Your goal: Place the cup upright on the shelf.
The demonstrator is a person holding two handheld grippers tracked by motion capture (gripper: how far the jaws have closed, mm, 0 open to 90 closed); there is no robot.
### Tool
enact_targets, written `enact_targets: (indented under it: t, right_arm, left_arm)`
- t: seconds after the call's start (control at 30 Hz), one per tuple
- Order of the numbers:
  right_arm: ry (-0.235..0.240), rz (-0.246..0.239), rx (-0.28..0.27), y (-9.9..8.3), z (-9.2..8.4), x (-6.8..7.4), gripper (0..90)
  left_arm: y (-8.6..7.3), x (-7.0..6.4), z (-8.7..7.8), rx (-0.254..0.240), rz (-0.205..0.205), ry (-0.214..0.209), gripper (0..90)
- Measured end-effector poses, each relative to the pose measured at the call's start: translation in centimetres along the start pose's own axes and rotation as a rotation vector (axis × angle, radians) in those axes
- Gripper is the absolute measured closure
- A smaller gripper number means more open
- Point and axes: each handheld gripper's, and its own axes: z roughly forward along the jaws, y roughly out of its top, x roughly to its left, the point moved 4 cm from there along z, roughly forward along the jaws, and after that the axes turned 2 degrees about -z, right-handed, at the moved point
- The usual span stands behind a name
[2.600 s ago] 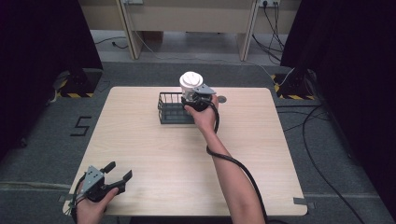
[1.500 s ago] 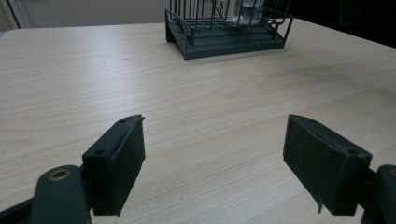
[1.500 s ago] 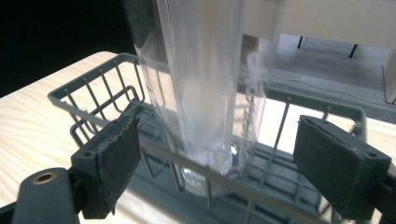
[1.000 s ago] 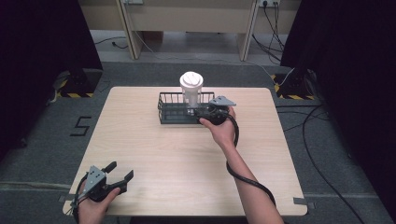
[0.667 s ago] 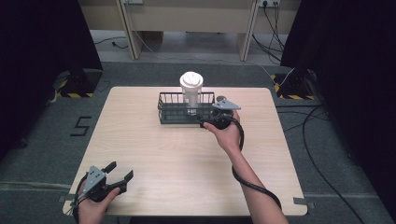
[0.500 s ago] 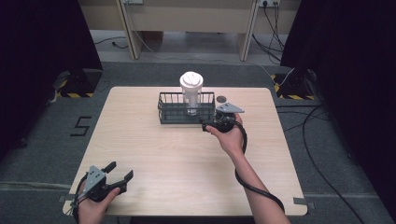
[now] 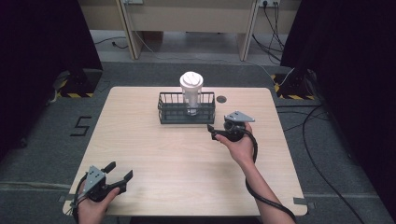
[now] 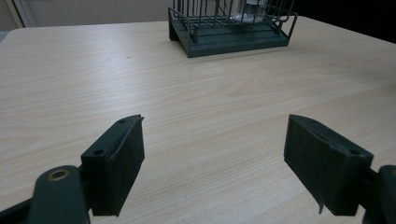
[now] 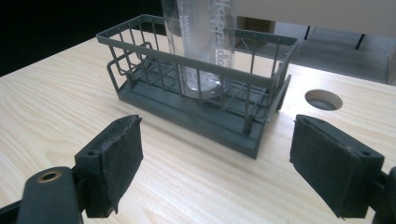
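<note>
Beside the wire basket (image 7: 187, 108), the right claw (image 7: 214, 132) gapes wide, empty, touching nothing; left claw (image 7: 119, 171) likewise

the right gripper (image 7: 215, 133) has let go of the clear lidded cup (image 7: 192, 93) and drawn back from the wire basket (image 7: 173, 113) toward the person and to the right. its jaws, once closed around the cup at the basket, now stand wide apart over bare table (image 7: 177, 158), near the basket's front right corner.
</note>
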Motion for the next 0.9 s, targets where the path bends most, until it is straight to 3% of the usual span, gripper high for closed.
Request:
enact_targets:
  t: [0.9]
  right_arm:
    - [-0.056,0.02,-0.006,-3.2,-5.0,-2.5,18.2]
  left_arm:
    - [0.0,0.1,-0.1,0.001,-0.002,0.008,19.6]
